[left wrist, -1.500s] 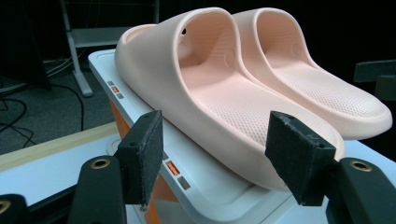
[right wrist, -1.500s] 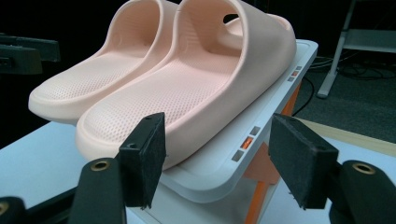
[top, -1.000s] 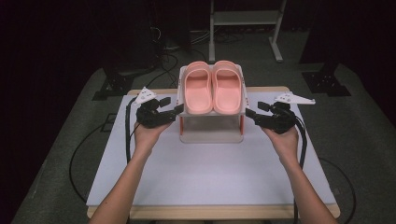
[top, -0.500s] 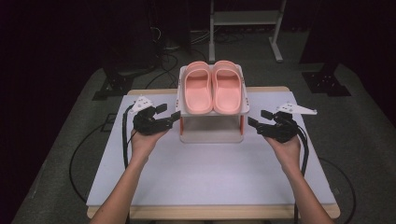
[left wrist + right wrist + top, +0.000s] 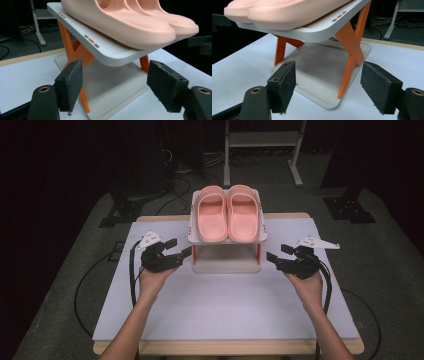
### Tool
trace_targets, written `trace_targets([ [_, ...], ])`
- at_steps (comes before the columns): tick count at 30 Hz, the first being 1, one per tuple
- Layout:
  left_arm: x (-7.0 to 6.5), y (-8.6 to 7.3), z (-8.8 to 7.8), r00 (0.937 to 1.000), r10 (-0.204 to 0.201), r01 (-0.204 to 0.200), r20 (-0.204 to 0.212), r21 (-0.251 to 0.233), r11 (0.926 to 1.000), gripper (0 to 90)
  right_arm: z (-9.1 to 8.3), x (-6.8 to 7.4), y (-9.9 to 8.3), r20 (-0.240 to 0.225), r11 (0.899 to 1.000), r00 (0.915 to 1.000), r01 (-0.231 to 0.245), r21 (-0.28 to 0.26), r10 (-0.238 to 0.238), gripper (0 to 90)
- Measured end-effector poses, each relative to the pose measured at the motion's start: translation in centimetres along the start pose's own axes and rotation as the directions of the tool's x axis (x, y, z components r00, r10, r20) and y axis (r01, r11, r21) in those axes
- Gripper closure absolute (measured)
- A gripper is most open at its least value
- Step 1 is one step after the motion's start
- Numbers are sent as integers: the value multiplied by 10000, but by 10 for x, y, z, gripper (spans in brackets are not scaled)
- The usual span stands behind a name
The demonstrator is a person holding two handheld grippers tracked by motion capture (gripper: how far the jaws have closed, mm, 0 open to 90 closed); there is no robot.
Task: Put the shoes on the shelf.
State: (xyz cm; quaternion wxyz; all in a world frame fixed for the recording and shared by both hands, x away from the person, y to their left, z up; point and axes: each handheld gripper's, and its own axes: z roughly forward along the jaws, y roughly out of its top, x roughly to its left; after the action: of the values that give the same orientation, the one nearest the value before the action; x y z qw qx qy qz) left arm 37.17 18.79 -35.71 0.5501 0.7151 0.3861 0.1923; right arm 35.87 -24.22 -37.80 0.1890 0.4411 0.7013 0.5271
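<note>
We hold our left gripper (image 5: 184,253) just off the left side of the small two-tier rack (image 5: 226,265), its jaws spread wide with nothing between them; they have just been opening. In the left gripper view the two black pads (image 5: 73,87) stand apart, and between them we look at the rack's near corner, the lower tray and one orange cross-brace (image 5: 75,53), none of it touched. Our right gripper (image 5: 273,258) mirrors this just off the rack's right side, its jaws likewise parted and empty, having also just been opening. The right gripper view shows its pads (image 5: 284,85) wide apart, the rack's corner and an orange brace (image 5: 352,50) beyond them.

The rack stands on the white mat (image 5: 210,320) toward the far middle of the table (image 5: 230,347), midway between our two grippers. On its upper shelf (image 5: 195,239) lies a pair of pink slippers (image 5: 227,213), side by side and touching. Their long axes run from our side of the table toward the far side, parallel to each other. The open heel ends face us and the strapped toe ends point away from us. In both gripper views the soles overhang the shelf's edge a little.
</note>
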Motion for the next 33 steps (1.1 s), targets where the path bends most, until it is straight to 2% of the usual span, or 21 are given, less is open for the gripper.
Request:
trace_targets([
  [4,0,-4,-1,10000,-60,60,-1,-57,10000,276,-1,0,-5,10,10000,10000,36,78,-36,282],
  [17,-2,-18,-6,9998,170,-170,-74,16,9999,256,-6,-1,-18,91,9998,9999,100,187,-102,277],
  [22,1,-25,-7,9999,117,-116,-88,77,9999,253,-8,-4,-26,178,9997,9998,40,231,-44,276],
  [26,1,-31,-7,9999,71,-69,-108,104,9999,243,-11,-7,-34,142,9994,9996,-239,239,235,270],
  [33,1,-39,-9,9999,-1,3,-146,86,10000,236,-16,-8,-43,174,9993,9995,-279,234,275,268],
])
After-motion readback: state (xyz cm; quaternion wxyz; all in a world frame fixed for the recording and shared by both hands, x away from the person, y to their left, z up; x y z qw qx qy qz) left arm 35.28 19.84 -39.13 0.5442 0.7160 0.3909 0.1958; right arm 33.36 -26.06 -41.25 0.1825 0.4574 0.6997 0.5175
